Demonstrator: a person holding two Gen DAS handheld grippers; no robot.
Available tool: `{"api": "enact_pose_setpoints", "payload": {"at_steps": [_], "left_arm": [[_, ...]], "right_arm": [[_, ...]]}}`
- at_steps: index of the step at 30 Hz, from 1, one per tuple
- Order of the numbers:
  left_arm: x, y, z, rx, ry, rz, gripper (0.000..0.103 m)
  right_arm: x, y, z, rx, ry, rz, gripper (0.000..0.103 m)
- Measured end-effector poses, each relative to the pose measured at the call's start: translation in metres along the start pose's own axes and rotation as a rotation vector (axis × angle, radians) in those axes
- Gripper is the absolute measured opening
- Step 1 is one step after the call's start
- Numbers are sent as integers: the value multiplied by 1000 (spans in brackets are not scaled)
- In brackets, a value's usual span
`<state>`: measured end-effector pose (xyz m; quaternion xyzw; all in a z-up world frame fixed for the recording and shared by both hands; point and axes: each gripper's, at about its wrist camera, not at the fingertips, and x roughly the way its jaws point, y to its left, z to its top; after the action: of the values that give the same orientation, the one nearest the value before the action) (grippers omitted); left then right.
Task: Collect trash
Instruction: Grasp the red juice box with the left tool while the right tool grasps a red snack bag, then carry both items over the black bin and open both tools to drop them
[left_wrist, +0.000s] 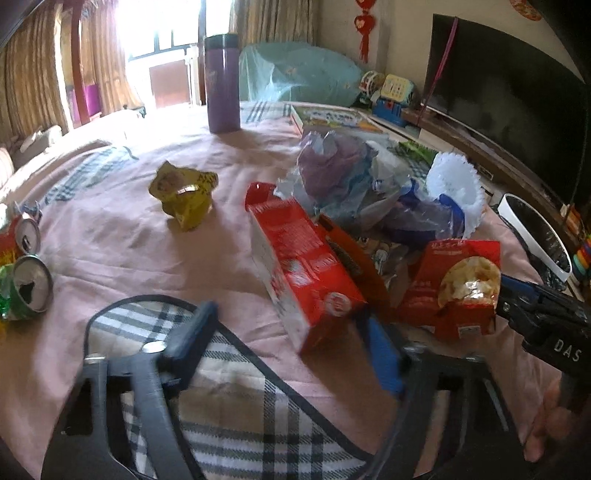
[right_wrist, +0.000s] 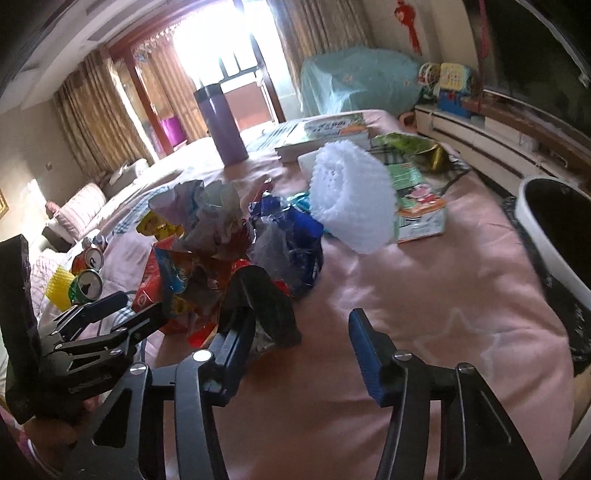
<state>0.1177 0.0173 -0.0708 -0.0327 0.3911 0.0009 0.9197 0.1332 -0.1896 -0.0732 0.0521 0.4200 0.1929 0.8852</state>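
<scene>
Beside the purple flask (left_wrist: 222, 83): two crushed cans (left_wrist: 31, 291), one red carton (left_wrist: 303, 273), one yellow wrapper (left_wrist: 183, 195), one white bin (right_wrist: 554, 236).

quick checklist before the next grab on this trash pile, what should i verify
1. Left gripper around the red carton: ok, the carton end sits between its fingers; contact cannot tell.
2. Right gripper empty: ok, only pink cloth between its fingers.
3. Bin open and close: ok, at the table's right edge.
4. Red chip bag clear of the carton: cannot tell, they overlap.
5. Crushed cans out of the way: ok, far left.
6. Purple flask upright, away from the pile: ok.
</scene>
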Motion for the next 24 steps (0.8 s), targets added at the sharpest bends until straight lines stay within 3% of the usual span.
{"api": "enact_pose_setpoints", "payload": {"at_steps": [1, 2, 3, 4, 5, 15, 24], "left_arm": [[2, 1, 0, -3, 12, -14, 48], [4, 1, 0, -4, 18, -26, 39], [3, 1, -1, -3, 21, -34, 32], [2, 1, -1, -1, 12, -32, 31], [-1, 2, -2, 1, -3, -28, 31], [-53, -5, -2, 23, -156, -40, 30], [-84, -56, 9, 125, -222, -153, 30]], "right_arm": [[3, 1, 1, -5, 10, 9, 41], [5, 3, 2, -13, 19, 16, 27], [7, 6, 2, -22, 25, 23, 19], [7, 7, 3, -28, 28, 29, 8], [7, 9, 3, -33, 26, 33, 5], [-25, -8, 2, 25, -60, 53, 1], [-62, -32, 0, 81, -125, 26, 1]]}}
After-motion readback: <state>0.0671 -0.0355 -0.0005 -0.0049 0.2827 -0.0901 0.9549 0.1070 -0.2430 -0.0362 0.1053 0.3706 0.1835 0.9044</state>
